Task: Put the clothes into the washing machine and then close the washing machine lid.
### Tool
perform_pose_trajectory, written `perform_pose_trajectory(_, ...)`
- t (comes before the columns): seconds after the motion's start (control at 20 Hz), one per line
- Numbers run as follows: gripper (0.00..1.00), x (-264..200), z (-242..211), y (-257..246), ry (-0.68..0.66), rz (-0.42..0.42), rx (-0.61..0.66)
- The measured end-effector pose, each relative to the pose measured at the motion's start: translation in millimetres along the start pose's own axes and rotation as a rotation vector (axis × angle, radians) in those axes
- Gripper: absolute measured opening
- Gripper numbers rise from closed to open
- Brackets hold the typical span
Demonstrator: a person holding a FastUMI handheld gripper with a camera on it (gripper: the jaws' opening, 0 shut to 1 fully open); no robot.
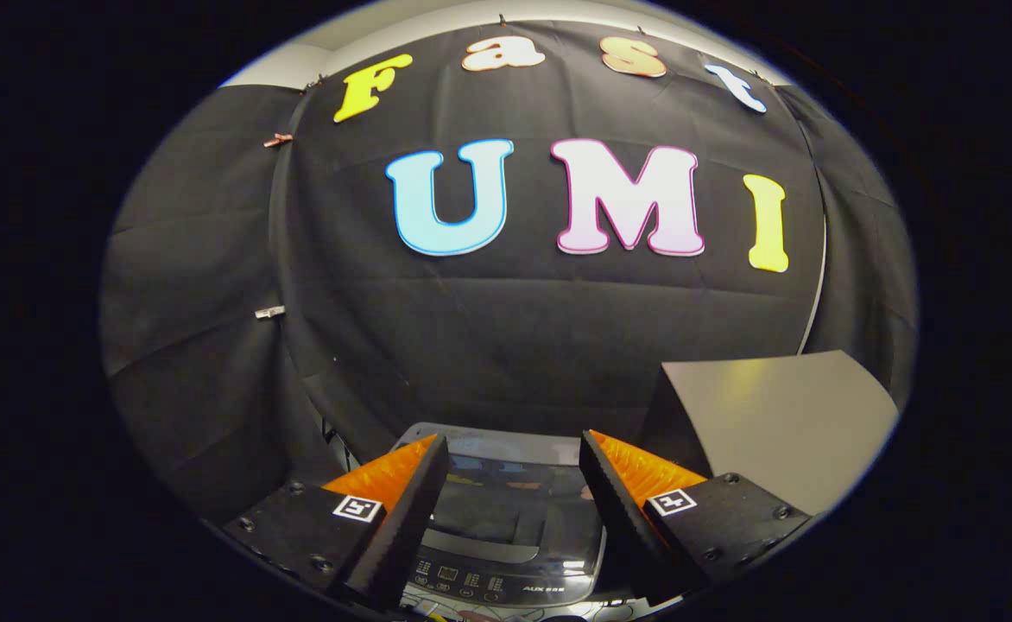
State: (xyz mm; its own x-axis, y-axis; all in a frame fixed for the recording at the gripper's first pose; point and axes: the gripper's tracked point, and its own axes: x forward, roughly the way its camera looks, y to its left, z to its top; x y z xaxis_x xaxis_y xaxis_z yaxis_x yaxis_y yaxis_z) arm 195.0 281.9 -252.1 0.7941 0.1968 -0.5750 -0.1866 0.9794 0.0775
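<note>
A small top-loading washing machine (506, 510) stands below and just ahead of my fingers, seen between them. Its dark glossy lid (506, 492) lies flat and shut, with a control panel (471, 579) along its near edge. My gripper (513, 453) hovers above the machine, open, with nothing between its fingers. No clothes are visible.
A grey board or box (774, 423) stands to the right of the machine, beyond the right finger. The booth's black cloth wall (506, 328) hangs close behind the machine. Some small coloured objects (471, 615) peek out at the machine's near side, too hidden to identify.
</note>
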Motion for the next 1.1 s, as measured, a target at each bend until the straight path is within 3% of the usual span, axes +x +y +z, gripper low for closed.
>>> perform_pose_trajectory(0.6, 0.98, -113.1, 59.9, -72.0, -0.268, -0.023, -0.030)
perform_pose_trajectory(1.1, 0.98, -221.1, 66.9, -125.7, -0.383, -0.024, -0.055)
